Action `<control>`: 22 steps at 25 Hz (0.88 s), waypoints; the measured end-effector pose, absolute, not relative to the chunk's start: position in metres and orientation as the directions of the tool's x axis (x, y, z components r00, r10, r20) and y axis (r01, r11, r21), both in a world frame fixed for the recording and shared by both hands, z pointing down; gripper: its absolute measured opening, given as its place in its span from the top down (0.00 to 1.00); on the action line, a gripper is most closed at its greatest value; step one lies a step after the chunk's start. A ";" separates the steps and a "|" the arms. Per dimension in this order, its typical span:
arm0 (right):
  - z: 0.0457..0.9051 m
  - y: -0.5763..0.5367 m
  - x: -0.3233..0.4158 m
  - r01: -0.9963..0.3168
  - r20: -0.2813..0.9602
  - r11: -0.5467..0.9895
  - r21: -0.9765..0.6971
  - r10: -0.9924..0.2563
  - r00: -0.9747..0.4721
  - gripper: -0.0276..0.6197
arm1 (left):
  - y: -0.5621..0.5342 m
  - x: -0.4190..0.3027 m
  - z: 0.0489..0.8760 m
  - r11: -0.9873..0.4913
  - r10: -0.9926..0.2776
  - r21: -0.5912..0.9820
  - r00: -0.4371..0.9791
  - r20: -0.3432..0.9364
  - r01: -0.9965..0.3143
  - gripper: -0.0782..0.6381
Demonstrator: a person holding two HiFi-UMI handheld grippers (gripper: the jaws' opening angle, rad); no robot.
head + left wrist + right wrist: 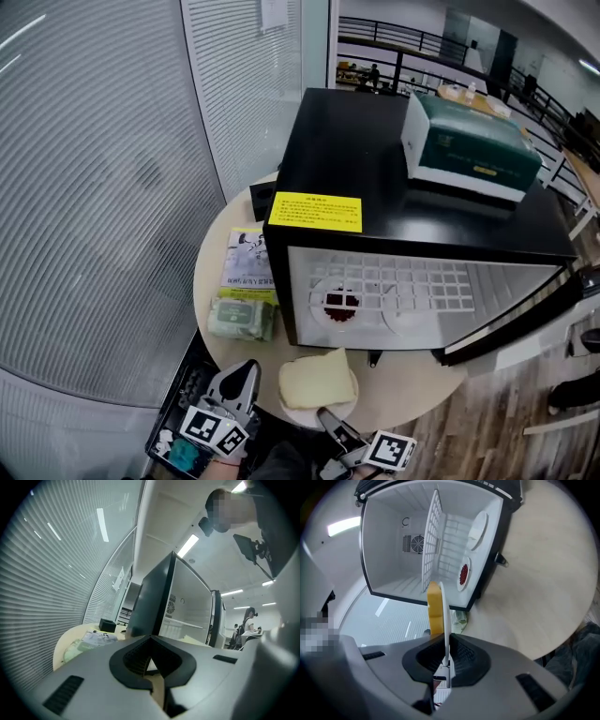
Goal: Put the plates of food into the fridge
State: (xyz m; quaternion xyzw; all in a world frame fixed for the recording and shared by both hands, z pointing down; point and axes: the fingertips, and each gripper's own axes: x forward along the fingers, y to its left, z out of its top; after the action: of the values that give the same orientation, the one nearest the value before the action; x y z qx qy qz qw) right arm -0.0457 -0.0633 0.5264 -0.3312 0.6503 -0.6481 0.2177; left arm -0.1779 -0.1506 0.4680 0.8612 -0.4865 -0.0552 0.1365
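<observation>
Though the red-food plate (464,574) and another plate (478,524) already sit in the open fridge (375,150), the right gripper (444,660) pinches the bread plate (446,620) outside it; the left gripper (245,371) is pressed together, empty.

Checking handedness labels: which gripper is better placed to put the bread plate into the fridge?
Right. The right gripper grips the plate by its rim, facing the open fridge; the left gripper is shut on nothing.

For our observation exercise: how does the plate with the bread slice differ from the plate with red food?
The bread plate is outside the fridge, rim clamped in the right gripper's jaws; the red-food plate lies inside, under the wire shelf. The bread plate carries a yellow slice, the red-food plate something red. Both are white.
</observation>
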 end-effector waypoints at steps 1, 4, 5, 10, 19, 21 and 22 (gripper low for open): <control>0.522 -0.064 -0.041 -0.151 0.143 -0.053 -0.987 -0.717 -0.683 0.92 | -0.154 -0.176 0.464 -0.492 -0.853 0.285 0.521 0.029 -0.822 0.90; 0.507 -0.068 -0.026 -0.153 0.130 -0.035 -0.988 -0.729 -0.672 0.92 | -0.163 -0.170 0.451 -0.502 -0.852 0.273 0.523 0.005 -0.821 0.90; 0.501 -0.070 -0.021 -0.147 0.123 -0.031 -0.989 -0.733 -0.669 0.92 | -0.167 -0.168 0.447 -0.505 -0.852 0.268 0.524 -0.002 -0.820 0.90; 0.471 -0.083 -0.003 -0.154 0.096 0.008 -0.988 -0.748 -0.656 0.92 | -0.185 -0.163 0.433 -0.516 -0.849 0.256 0.527 -0.030 -0.817 0.90; 0.432 -0.120 0.011 -0.158 0.055 0.059 -0.986 -0.771 -0.634 0.92 | -0.210 -0.154 0.415 -0.535 -0.841 0.241 0.538 -0.058 -0.810 0.90; 0.429 -0.130 0.012 -0.158 0.057 0.054 -0.986 -0.779 -0.625 0.92 | -0.215 -0.154 0.407 -0.539 -0.839 0.237 0.541 -0.066 -0.808 0.90; 0.427 -0.135 0.013 -0.157 0.058 0.051 -0.986 -0.782 -0.620 0.92 | -0.218 -0.154 0.404 -0.542 -0.837 0.234 0.542 -0.071 -0.807 0.90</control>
State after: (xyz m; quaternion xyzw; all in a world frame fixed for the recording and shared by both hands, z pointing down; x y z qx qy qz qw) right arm 0.0130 -0.1352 0.4271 -0.3477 0.6757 -0.5945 0.2629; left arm -0.1538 -0.2177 0.4035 0.8738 -0.4704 -0.0874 0.0868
